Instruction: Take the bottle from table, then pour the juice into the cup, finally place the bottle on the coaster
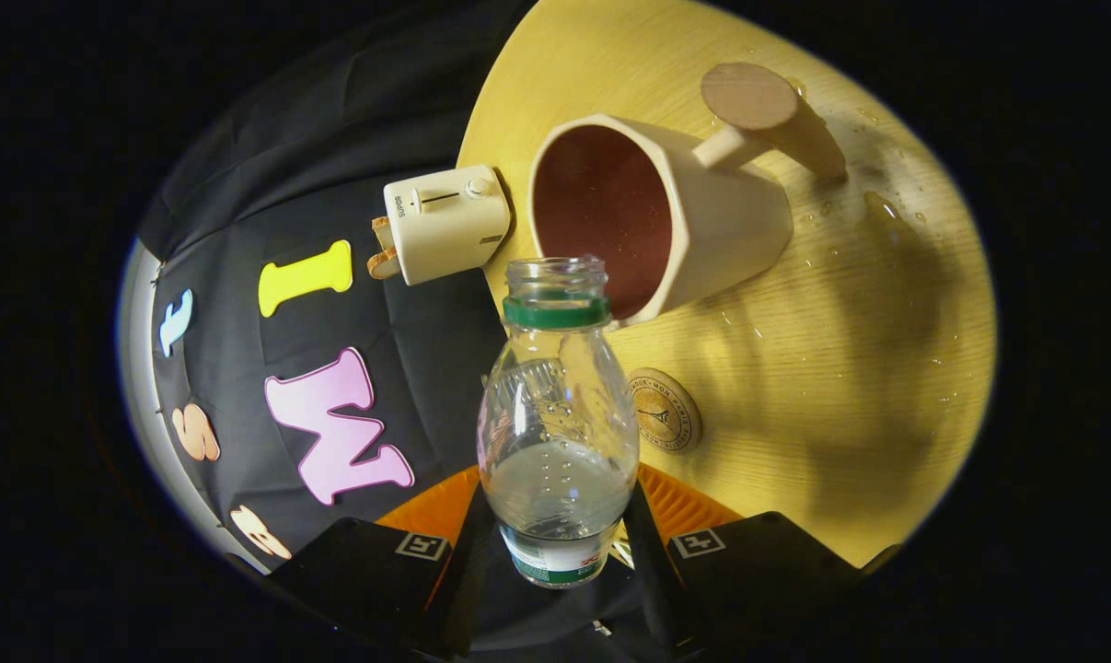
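Note:
My gripper (pixel 558 543) is shut on a clear plastic bottle (pixel 558 414) with a green neck ring and no cap. The whole view is rolled sideways, so the bottle is tipped with its open mouth close to the rim of the cream cup (pixel 665 221), which has a dark red inside and a wooden handle. A little clear liquid lies in the bottle's lower part, near my fingers. A round wooden coaster (pixel 665 410) lies on the table just beside the bottle's shoulder, between bottle and cup.
The light wooden table (pixel 840 368) carries scattered drops and a small puddle (pixel 882 210) beyond the cup's handle. A small cream toaster (pixel 445 221) with toast in it stands at the table's edge next to the cup.

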A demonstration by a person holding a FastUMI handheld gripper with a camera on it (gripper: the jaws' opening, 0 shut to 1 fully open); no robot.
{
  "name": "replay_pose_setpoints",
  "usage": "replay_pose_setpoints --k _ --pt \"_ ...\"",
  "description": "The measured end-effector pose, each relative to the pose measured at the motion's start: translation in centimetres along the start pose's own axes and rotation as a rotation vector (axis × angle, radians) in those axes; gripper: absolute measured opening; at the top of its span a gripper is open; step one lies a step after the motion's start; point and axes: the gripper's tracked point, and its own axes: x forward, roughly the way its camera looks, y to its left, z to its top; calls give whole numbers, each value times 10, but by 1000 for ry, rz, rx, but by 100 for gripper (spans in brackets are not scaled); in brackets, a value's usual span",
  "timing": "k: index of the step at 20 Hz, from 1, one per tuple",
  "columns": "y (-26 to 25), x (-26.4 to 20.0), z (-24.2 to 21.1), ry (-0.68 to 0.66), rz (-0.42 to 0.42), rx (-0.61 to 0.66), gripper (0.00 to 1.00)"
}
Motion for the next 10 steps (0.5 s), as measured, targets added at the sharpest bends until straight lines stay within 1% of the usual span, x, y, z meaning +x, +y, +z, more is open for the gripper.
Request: replay_pose_setpoints --k 10 --pt "6 0 0 -2 4 85 73"
